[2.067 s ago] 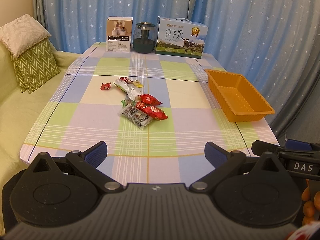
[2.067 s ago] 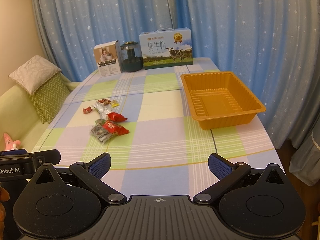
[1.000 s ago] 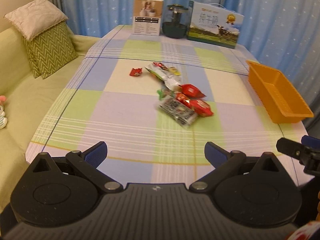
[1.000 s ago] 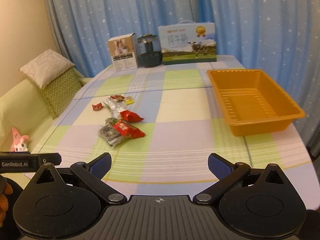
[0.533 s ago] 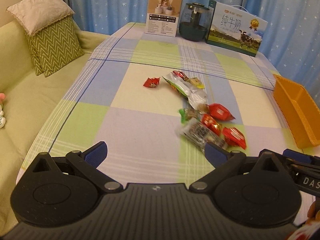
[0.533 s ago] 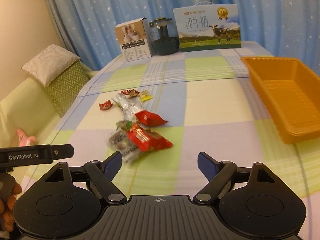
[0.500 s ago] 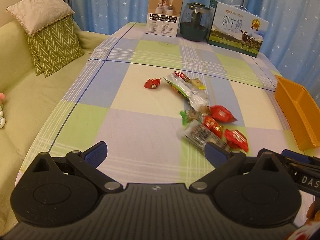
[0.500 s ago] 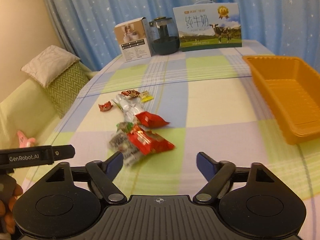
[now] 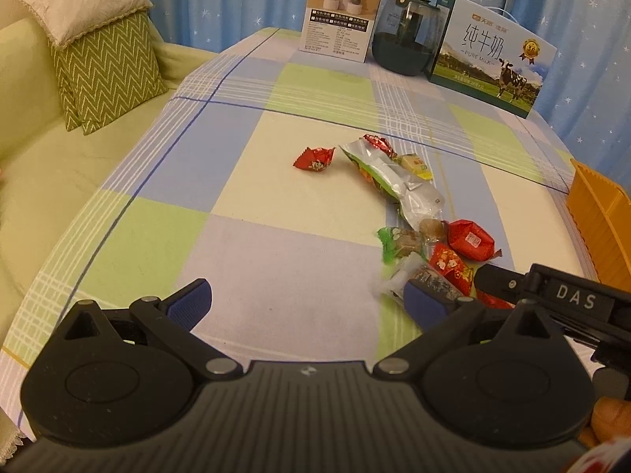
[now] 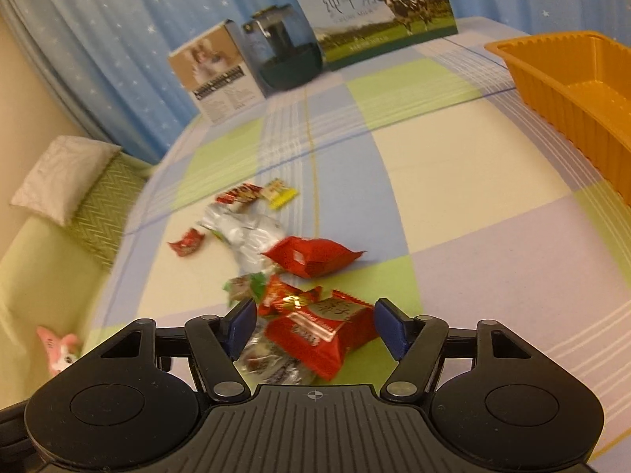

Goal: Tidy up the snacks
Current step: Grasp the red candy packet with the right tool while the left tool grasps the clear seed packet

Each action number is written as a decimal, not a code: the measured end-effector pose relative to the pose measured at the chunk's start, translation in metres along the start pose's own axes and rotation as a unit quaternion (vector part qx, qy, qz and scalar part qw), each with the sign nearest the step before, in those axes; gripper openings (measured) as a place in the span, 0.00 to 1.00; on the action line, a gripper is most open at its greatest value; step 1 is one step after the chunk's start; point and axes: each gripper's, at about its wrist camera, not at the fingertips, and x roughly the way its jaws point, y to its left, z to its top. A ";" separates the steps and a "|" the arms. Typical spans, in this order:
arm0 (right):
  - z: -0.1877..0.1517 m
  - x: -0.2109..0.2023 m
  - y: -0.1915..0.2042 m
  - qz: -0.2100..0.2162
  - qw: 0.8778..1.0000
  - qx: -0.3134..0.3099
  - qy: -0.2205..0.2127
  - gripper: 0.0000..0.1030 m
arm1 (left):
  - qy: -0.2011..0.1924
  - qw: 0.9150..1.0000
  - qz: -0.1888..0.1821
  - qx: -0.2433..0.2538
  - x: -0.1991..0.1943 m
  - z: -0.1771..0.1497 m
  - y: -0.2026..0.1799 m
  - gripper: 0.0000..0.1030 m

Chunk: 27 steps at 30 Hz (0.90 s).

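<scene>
snacks (image 9: 418, 213) lie scattered mid-bench, a loose heap of red, silver and green wrappers on the checked cloth, and the right gripper (image 10: 315, 325) is right down over the near end of it, fingers (image 10: 240, 325) closing, a flat red packet (image 10: 321, 333) sitting between them with gaps showing on both sides, not pinched. one small red candy (image 9: 314, 159) sits apart to the left of the heap. left gripper (image 9: 307, 301) hangs beside the pile, fingers spread wide, nothing between them. orange tray (image 10: 572, 90) waits at the bench's right edge, well apart. milk carton (image 9: 493, 63), dark jar (image 9: 406, 45) and white box (image 9: 341, 13) line the far end
</scene>
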 end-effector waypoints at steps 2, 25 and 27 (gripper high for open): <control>-0.004 0.000 -0.003 -0.012 1.000 -0.021 0.002 0.47 | 0.000 1.000 -0.004 0.001 0.001 -0.002 -0.001 1.00; -0.004 -0.017 -0.052 -0.060 0.995 -0.081 -0.025 0.55 | -0.005 0.997 -0.071 -0.016 0.001 -0.024 -0.036 0.99; -0.003 -0.017 -0.052 -0.060 0.994 -0.085 -0.028 0.55 | -0.007 0.997 -0.071 -0.017 0.003 -0.023 -0.039 0.96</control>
